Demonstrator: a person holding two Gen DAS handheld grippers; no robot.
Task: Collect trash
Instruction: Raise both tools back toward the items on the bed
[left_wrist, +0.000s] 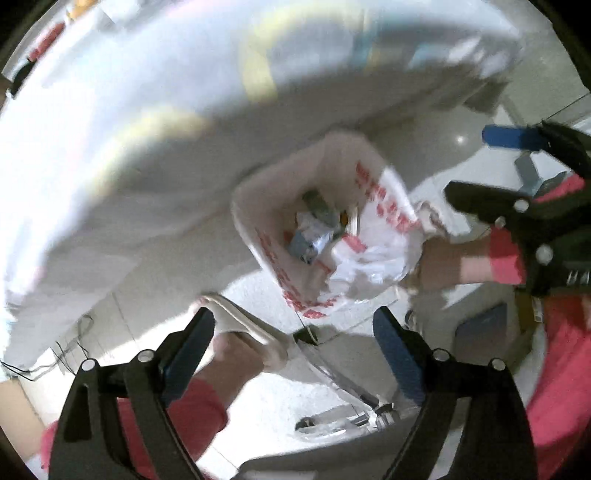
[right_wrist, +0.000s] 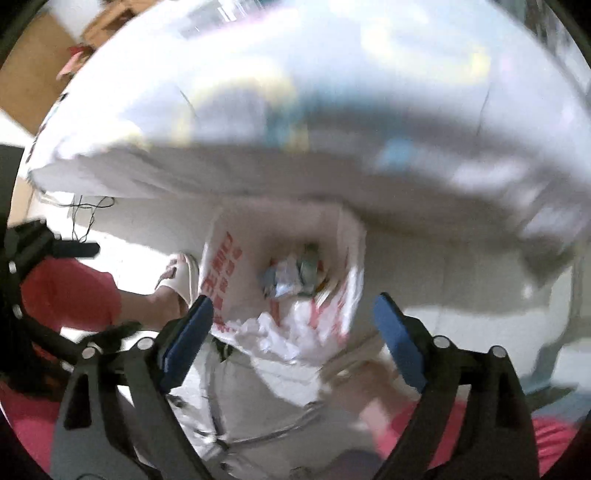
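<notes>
Slippers first: in the left wrist view a white slipper (left_wrist: 255, 328) on the person's foot sits just ahead of the left gripper (left_wrist: 295, 332), whose blue pads stand spread wide with nothing between them. Beyond that gripper, on the pale tiled floor (left_wrist: 266, 295), stands the white plastic bag (left_wrist: 369, 229) with red print, its mouth gaping upward. Crumpled trash (left_wrist: 314, 229) lies at its bottom: paper scraps and something bluish, too blurred to name. Further right in the same view the right gripper (left_wrist: 491, 162) shows from the side, jaws apart and empty, above the bag's far edge.

From the right wrist view the bag (right_wrist: 332, 295) sits straight ahead of and below the right gripper's own spread fingers (right_wrist: 397, 332), with the trash (right_wrist: 291, 277) visible deep inside. A large white bench (right_wrist: 258, 147) edge looms beyond it, badly smeared.

Both pictures are blurred, so fine detail is lost. Judging by the empty jaws over an open bag, a drop looks finished and the next piece needs fetching. To do that well, I would keep both grippers clear of the bag's floppy rim so the mouth does not collapse or tip, and leave the jaws wide for the next approach.
</notes>
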